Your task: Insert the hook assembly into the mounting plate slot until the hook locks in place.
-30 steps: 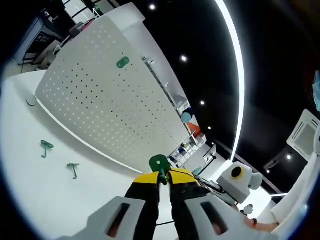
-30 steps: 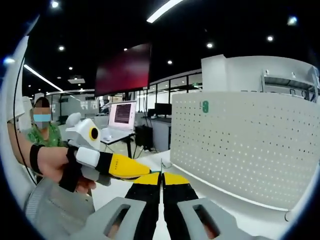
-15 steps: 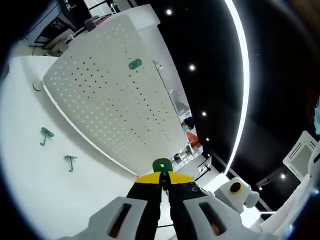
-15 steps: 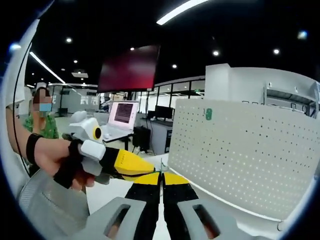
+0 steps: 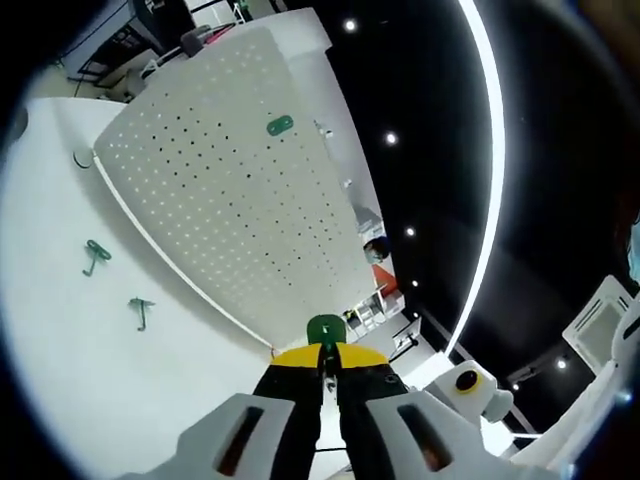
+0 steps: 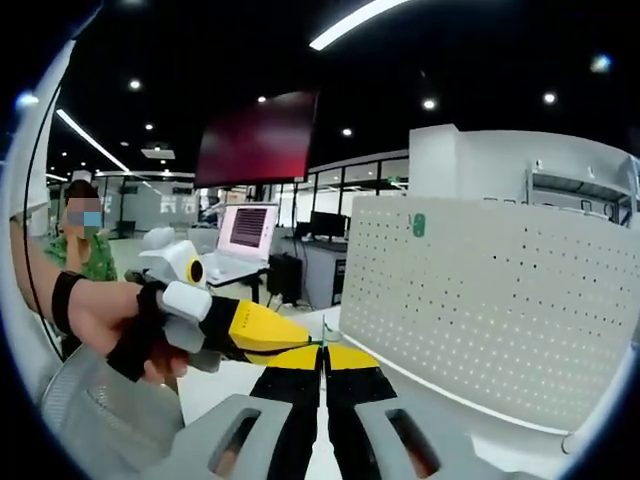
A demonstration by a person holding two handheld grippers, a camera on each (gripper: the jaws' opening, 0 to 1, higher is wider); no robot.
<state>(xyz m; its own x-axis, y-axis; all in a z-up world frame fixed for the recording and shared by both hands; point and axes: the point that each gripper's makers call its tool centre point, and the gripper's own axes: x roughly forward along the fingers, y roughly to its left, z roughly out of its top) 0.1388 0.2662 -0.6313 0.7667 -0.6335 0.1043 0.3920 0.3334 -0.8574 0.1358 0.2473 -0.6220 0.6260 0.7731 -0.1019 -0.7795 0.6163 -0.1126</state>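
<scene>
The white pegboard [image 5: 230, 210] stands upright on the white table [image 5: 70, 350], with a green hook plate [image 5: 280, 125] fixed near its top. My left gripper [image 5: 327, 352] is shut on a green hook assembly [image 5: 325, 329], held in the air short of the board. Two more green hooks [image 5: 95, 254] [image 5: 140, 311] lie on the table before it. In the right gripper view the same pegboard [image 6: 490, 300] and its green hook plate [image 6: 418, 225] show on the right. My right gripper [image 6: 323, 350] is shut with nothing seen between its jaws. The left gripper [image 6: 255, 328] sits just left of it in a gloved hand.
A small metal ring [image 5: 80, 158] lies at the board's far corner. The right gripper's body [image 5: 465, 385] shows at lower right. Behind stand a laptop [image 6: 247, 228], a dark red screen [image 6: 262, 140], and a person [image 6: 85, 250] at the left edge.
The left gripper view has swung a little, so the pegboard sits higher and more to the right. The hook stays clamped. The hand with the left gripper has barely moved.
</scene>
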